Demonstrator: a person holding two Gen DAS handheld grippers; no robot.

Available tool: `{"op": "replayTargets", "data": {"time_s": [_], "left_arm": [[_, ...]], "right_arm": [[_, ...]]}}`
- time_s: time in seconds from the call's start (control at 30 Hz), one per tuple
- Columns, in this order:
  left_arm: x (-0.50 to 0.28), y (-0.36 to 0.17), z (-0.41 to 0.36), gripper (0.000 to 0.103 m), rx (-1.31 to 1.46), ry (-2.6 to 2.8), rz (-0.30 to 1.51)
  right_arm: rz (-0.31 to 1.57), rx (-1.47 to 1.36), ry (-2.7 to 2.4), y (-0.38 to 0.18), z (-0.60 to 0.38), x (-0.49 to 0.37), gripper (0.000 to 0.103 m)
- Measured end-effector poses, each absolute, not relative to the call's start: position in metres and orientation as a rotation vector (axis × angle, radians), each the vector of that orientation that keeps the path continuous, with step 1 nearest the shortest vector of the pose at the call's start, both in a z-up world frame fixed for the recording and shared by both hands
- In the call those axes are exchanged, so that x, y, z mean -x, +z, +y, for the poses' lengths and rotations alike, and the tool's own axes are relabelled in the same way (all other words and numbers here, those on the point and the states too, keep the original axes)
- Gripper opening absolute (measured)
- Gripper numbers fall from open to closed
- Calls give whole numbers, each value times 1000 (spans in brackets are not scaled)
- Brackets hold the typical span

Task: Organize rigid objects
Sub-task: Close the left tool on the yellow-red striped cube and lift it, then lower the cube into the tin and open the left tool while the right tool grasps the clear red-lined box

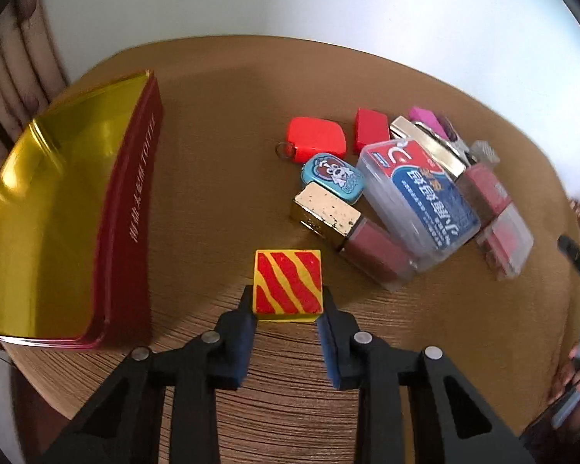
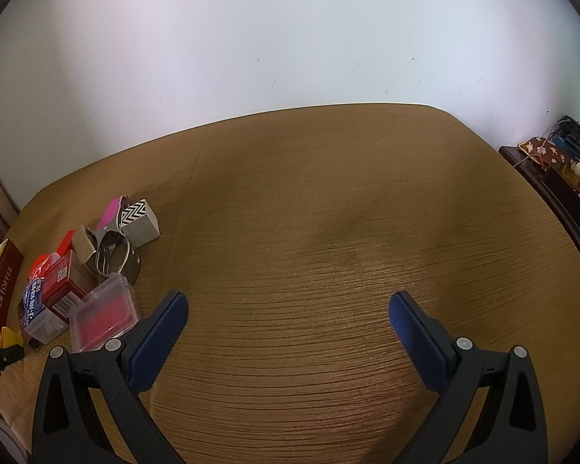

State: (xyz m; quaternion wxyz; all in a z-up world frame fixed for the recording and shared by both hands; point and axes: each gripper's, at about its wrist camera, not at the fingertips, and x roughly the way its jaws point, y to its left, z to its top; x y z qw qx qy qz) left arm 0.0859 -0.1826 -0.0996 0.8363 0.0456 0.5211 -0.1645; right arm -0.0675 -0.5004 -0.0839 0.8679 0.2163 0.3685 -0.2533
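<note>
I had the left gripper (image 1: 288, 319) with its jaws narrowed onto the striped block (image 1: 288, 282) near the table's (image 1: 228, 193) front edge, beside the gold-lined tin (image 1: 58, 208). Whether the pads pressed or merely flanked it I judged as pressing. It looked rigid, light and flat-sided, so its two opposite side faces were the place to hold — painted faces might slip. The right gripper (image 2: 288, 309) hung wide and empty. The pile (image 1: 406, 178) overlapped itself, several pieces half buried — and blur smeared the right edge.
</note>
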Motion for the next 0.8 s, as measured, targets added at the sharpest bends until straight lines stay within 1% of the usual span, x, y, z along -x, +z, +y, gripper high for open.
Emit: {"op": "replayTargets", "data": {"time_s": [0.23,0.47,0.6,0.7,0.8], "left_arm": [[-74,-97,-173,30,-68,-392,1111],[-39,-85,-168,30,-41,-434,1127],[-32,-71,-161,30,-25,-438,1101],[-28,-55,-148,30,5,-440,1079],[-25,-40,-136,30,22,-437,1057]], "right_arm": [[773,-465,-491,-85,-499,65,103],[777,-459,-272,-81,-483,54,103],[786,-439,-166,-73,-460,46,103],[799,-368,-91,-64,-431,32,103],[834,-214,-49,-62,-400,17,103]]}}
